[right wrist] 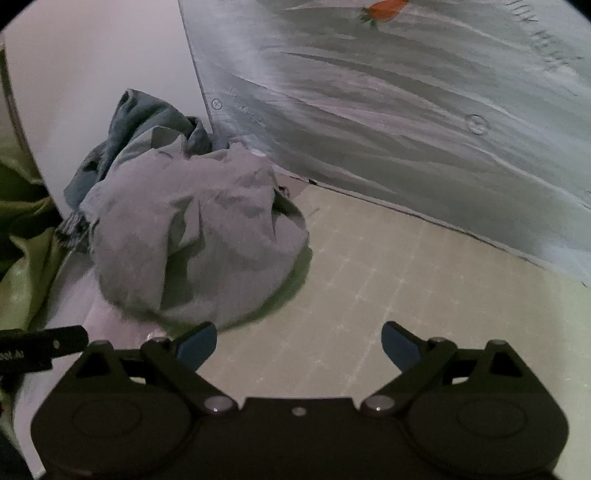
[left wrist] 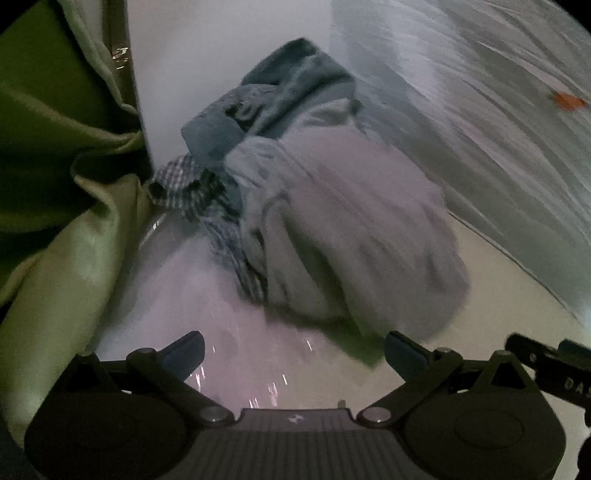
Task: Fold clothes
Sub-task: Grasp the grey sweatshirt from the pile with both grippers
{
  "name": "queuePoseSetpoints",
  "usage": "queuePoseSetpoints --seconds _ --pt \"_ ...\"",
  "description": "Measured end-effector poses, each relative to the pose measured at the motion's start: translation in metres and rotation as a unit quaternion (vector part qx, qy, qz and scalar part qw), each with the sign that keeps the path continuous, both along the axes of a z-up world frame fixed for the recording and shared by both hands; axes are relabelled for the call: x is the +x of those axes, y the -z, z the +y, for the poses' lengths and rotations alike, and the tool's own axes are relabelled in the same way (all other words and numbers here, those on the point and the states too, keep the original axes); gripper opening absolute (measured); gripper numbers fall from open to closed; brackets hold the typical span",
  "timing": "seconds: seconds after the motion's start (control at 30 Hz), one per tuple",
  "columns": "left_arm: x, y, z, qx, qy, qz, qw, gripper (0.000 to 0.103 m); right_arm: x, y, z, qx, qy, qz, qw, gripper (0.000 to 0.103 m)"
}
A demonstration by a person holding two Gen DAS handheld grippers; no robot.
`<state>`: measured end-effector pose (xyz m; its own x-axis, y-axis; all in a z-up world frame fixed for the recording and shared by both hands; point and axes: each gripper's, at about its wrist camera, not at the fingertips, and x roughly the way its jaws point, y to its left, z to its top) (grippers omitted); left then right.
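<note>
A heap of crumpled clothes lies on a pale table in a corner. On top is a light grey garment (left wrist: 354, 236) (right wrist: 192, 236). Behind it sits a blue-grey garment (left wrist: 280, 96) (right wrist: 136, 118), and a checked shirt (left wrist: 192, 184) pokes out at the left. My left gripper (left wrist: 293, 350) is open just short of the heap, nothing between its fingers. My right gripper (right wrist: 299, 341) is open too, over the bare table to the right of the heap. The left wrist view is blurred.
A green cloth (left wrist: 55, 177) (right wrist: 22, 251) hangs at the left. A white wall (left wrist: 207, 66) rises behind the heap, and a silvery sheet (right wrist: 406, 129) with an orange mark (right wrist: 384, 9) covers the right side. The pale table (right wrist: 406, 280) stretches right of the heap.
</note>
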<state>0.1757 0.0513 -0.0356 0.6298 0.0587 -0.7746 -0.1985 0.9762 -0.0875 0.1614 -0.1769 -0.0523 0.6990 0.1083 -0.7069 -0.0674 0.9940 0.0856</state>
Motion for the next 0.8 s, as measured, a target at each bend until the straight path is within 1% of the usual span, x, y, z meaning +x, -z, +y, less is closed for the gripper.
queuePoseSetpoints --seconds 0.03,0.07,0.17,0.23,0.27,0.33,0.37,0.4,0.43,0.47,0.5,0.53,0.57,0.6,0.63,0.67,0.73,0.8 --pt "0.011 0.0 0.005 -0.003 -0.005 -0.002 1.0 0.096 0.011 0.003 0.001 0.005 -0.001 0.003 1.0 0.088" --pt "0.021 -0.001 0.011 -0.01 -0.01 -0.008 0.9999 0.096 0.021 0.006 0.001 0.01 -0.003 0.006 1.0 0.084" --pt "0.054 -0.003 0.028 -0.033 -0.021 -0.029 0.9988 0.093 0.053 0.015 0.003 0.025 -0.007 0.015 1.0 0.082" --pt "0.063 -0.001 0.029 -0.039 -0.019 -0.031 0.9986 0.091 0.074 0.02 0.004 0.036 -0.01 0.021 0.999 0.08" --pt "0.067 0.0 0.029 -0.041 -0.016 -0.031 0.9986 0.089 0.084 0.023 0.005 0.041 -0.011 0.024 0.999 0.079" --pt "0.074 0.002 0.029 -0.045 -0.012 -0.03 0.9985 0.08 0.104 0.035 0.004 0.053 -0.009 0.037 0.998 0.075" --pt "0.077 0.003 0.029 -0.047 -0.01 -0.03 0.9984 0.078 0.113 0.04 0.004 0.059 -0.008 0.044 0.997 0.073" --pt "0.08 0.004 0.029 -0.049 -0.008 -0.03 0.9983 0.073 0.121 0.048 0.003 0.066 -0.006 0.055 0.996 0.072" --pt "0.084 0.005 0.029 -0.051 -0.006 -0.029 0.9983 0.064 0.129 0.055 0.002 0.074 -0.004 0.067 0.995 0.068" --pt "0.087 0.006 0.028 -0.052 -0.004 -0.029 0.9982 0.058 0.136 0.063 0.001 0.081 -0.002 0.079 0.994 0.061" --pt "0.091 0.007 0.028 -0.054 -0.002 -0.029 0.9981 0.041 0.137 0.067 0.0 0.096 -0.006 0.082 0.992 0.056" --pt "0.094 0.008 0.028 -0.056 0.0 -0.029 0.998 0.021 0.138 0.071 -0.001 0.111 -0.01 0.085 0.99 0.044" --pt "0.098 0.009 0.028 -0.058 0.003 -0.028 0.9979 0.018 0.139 0.074 -0.002 0.126 -0.014 0.087 0.988 0.023" --pt "0.101 0.01 0.028 -0.06 0.005 -0.028 0.9978 0.015 0.136 0.074 -0.001 0.127 -0.02 0.082 0.988 0.016" --pt "0.104 0.011 0.028 -0.062 0.007 -0.028 0.9977 0.012 0.133 0.073 0.0 0.125 -0.025 0.076 0.989 0.011" --pt "0.102 0.009 0.027 -0.063 0.009 -0.031 0.9975 0.011 0.13 0.071 0.002 0.119 -0.032 0.069 0.99 0.007" --pt "0.091 0.002 0.025 -0.065 0.013 -0.039 0.997 0.009 0.121 0.065 0.004 0.103 -0.036 0.054 0.993 0.006" --pt "0.08 -0.005 0.023 -0.067 0.017 -0.048 0.9965 0.009 0.109 0.058 -0.003 0.098 -0.03 0.04 0.994 0.006"
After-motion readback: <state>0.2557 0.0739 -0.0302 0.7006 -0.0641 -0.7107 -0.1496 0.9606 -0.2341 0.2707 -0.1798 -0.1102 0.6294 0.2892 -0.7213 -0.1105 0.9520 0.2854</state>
